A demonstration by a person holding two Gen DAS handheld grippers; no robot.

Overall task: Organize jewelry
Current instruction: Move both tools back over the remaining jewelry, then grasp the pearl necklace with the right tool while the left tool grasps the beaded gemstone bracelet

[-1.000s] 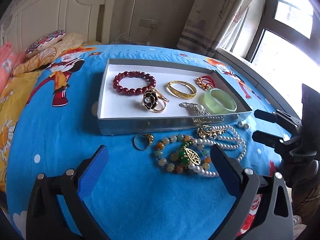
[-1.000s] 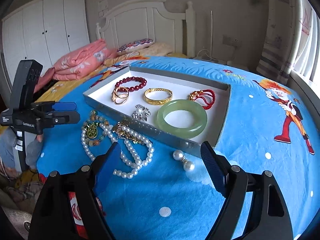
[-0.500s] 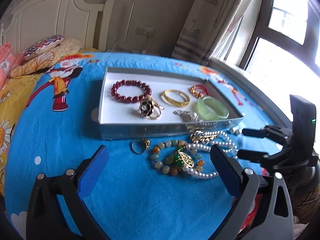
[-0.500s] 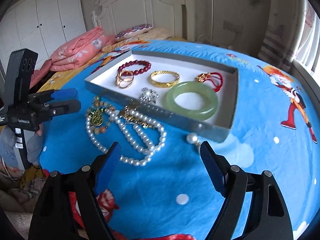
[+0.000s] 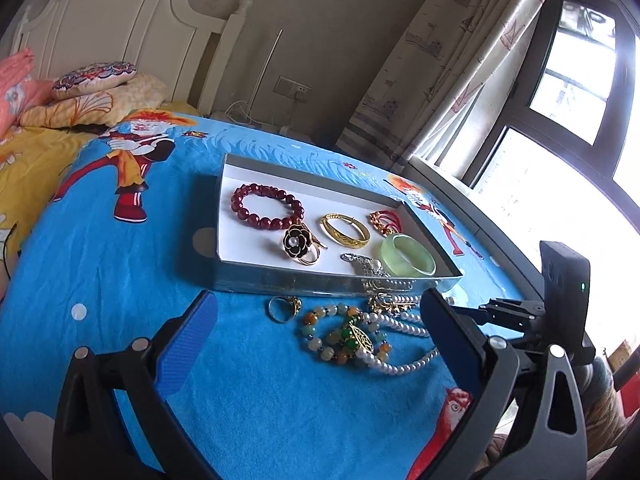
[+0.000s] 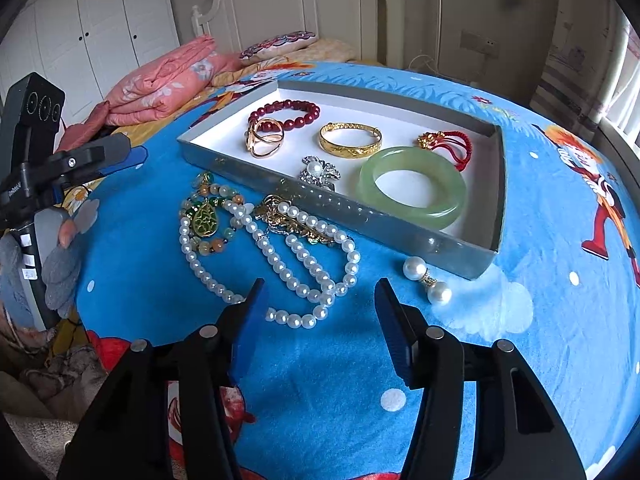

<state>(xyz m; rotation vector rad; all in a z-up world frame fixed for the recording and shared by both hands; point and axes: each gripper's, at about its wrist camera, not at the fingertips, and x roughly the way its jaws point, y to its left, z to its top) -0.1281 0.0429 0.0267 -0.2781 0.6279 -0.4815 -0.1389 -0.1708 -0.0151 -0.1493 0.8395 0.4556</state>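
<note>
Tray (image 6: 494,184) mid-frame approx. half filled w/ bangles etc.; pearl necklace (image 6: 304,264), bead bracelet (image 5: 340,336), ring (image 5: 282,308), earrings (image 6: 426,280) left outside below it; right gripper (image 6: 318,320) just been closing, partly open, empty, left gripper (image 5: 316,344) wide, empty.

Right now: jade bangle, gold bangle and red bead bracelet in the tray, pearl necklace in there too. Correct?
One error: the pearl necklace is not in the tray; it lies on the blue bedspread in front of it, as the right wrist view shows. The jade bangle, gold bangle and red bead bracelet are in the tray.
</note>
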